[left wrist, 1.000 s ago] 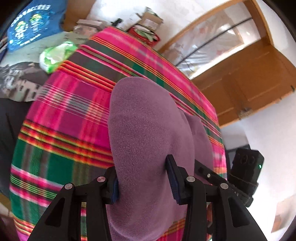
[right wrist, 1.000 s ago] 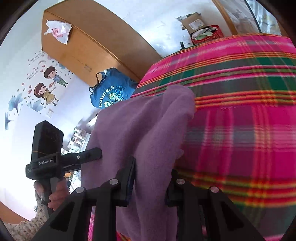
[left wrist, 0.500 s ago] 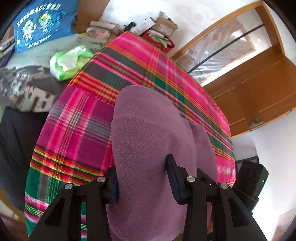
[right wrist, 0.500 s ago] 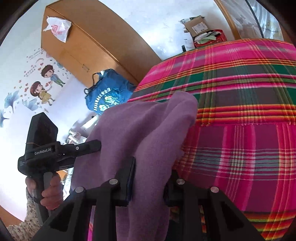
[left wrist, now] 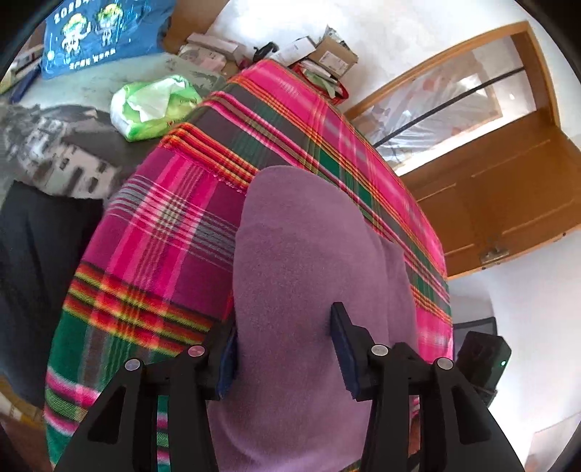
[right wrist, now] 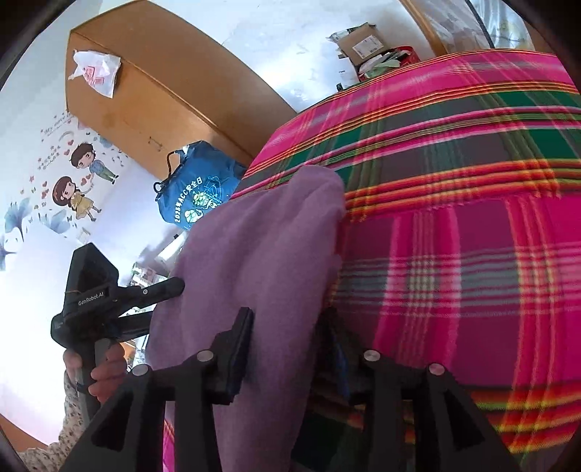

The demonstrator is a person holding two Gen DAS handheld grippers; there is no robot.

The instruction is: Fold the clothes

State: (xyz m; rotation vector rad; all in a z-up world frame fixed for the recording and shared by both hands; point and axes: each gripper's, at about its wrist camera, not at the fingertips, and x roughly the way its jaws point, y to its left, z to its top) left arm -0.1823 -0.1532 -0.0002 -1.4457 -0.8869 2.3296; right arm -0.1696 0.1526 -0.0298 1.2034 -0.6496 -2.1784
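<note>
A purple fleece garment (left wrist: pixel 308 272) lies in a long fold on the pink, green and red plaid blanket (left wrist: pixel 163 236). My left gripper (left wrist: pixel 283 348) has the near end of the garment filling the gap between its pads, and its jaws are opening. In the right wrist view the same garment (right wrist: pixel 261 261) runs between the fingers of my right gripper (right wrist: pixel 287 348). Those jaws are opening too, and a dark gap shows beside the right finger (right wrist: pixel 337 355). A hand (right wrist: pixel 105 370) holds the other gripper's handle at the left.
A green plastic bag (left wrist: pixel 152 101) and a blue printed bag (left wrist: pixel 101 32) lie beyond the blanket's left edge, with boxes (left wrist: pixel 326 54) at its far end. A wooden door (left wrist: pixel 508 181) stands to the right, a wooden cabinet (right wrist: pixel 163 83) at the far left.
The right gripper's jaws have spread visibly wider around the garment. The left view has shifted, showing more of the blanket's far edge and the green bag; its jaws widened slightly.
</note>
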